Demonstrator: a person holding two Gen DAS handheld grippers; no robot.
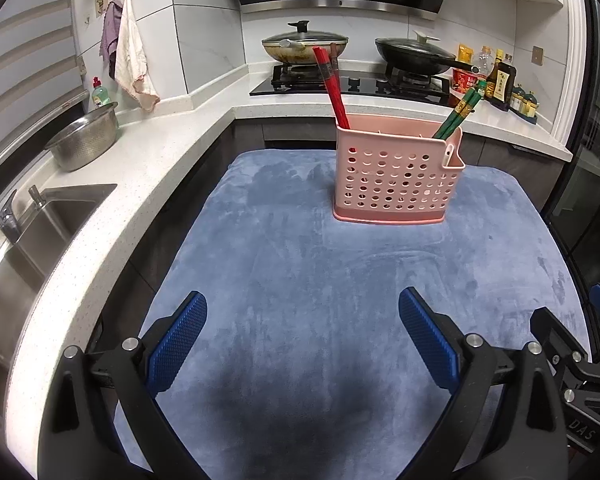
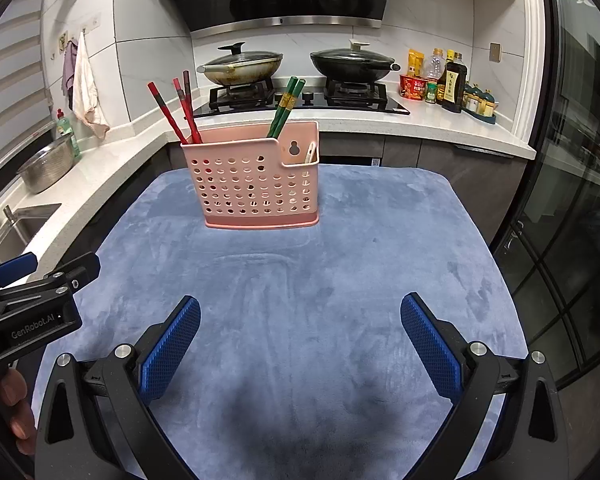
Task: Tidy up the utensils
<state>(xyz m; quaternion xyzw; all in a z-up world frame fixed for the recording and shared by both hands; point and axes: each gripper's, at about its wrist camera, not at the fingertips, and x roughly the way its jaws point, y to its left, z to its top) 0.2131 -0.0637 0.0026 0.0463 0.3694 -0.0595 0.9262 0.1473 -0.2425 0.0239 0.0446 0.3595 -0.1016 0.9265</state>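
- Task status: the utensils in view already stand in the pink holder [image 2: 256, 184]. The red chopsticks [image 2: 180, 114] sit at its left end, the green chopsticks [image 2: 286, 106] lean out of the middle-to-right section, and a pale utensil [image 2: 310, 151] is tucked in the small right-hand pocket; its type cannot be told.
- Remaining work: no loose utensil lies on the blue cloth [image 2: 340, 264] between the grippers and the holder. By this evidence the sorting appears complete or nearly so; anything outside both views cannot be judged.
- Left gripper [image 1: 302, 304]: jaws spread wide, nothing between the blue pads [image 1: 178, 344]. It hovers over the near part of the cloth.
- Right gripper [image 2: 300, 308]: jaws likewise spread wide and empty, alongside the left unit.
- Holder position, left gripper: ahead and somewhat to the right, well apart from the fingertips, with bare cloth between.
- Holder position, right gripper: ahead and slightly to the left, also well apart.
- Holder attitude: upright on the far part of the cloth, perforated face toward both grippers.
- The left unit's handle is held in a hand [image 2: 18, 412], visible at the right camera's lower left edge.
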